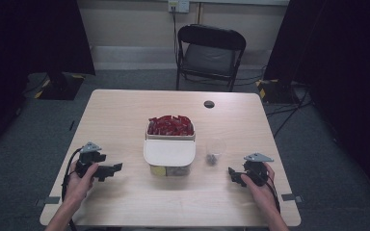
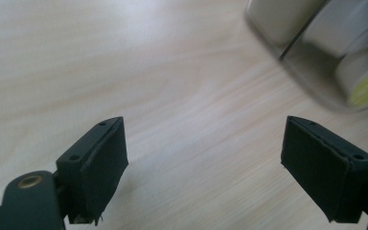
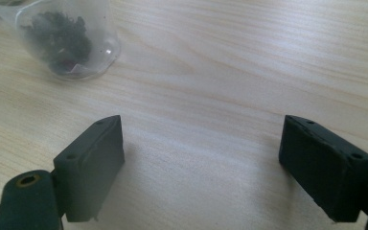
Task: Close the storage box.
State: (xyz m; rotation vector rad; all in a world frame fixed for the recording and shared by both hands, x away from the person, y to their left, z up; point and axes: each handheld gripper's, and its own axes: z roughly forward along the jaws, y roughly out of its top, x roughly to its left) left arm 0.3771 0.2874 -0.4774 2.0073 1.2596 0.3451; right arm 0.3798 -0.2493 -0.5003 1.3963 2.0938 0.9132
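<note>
A clear box with a white lid [image 1: 169,155] stands at the table's middle, and a tray of red packets [image 1: 170,126] sits right behind it. A clear plastic cup [image 1: 215,152] with dark bits at its bottom stands right of the box; the right gripper view has that cup [image 3: 67,36] at upper left. My left gripper [image 1: 111,170] rests on the table left of the box, open, nothing between its jaws [image 2: 203,163]. My right gripper [image 1: 233,175] rests near the front right, open and empty [image 3: 201,163], a little short of the cup. The box's corner [image 2: 326,52] appears blurred in the left gripper view.
A small dark round hole [image 1: 209,104] marks the table's far side. A black folding chair [image 1: 208,55] stands beyond the table. Dark curtains and stands flank both sides. Bare wood lies in front of both grippers.
</note>
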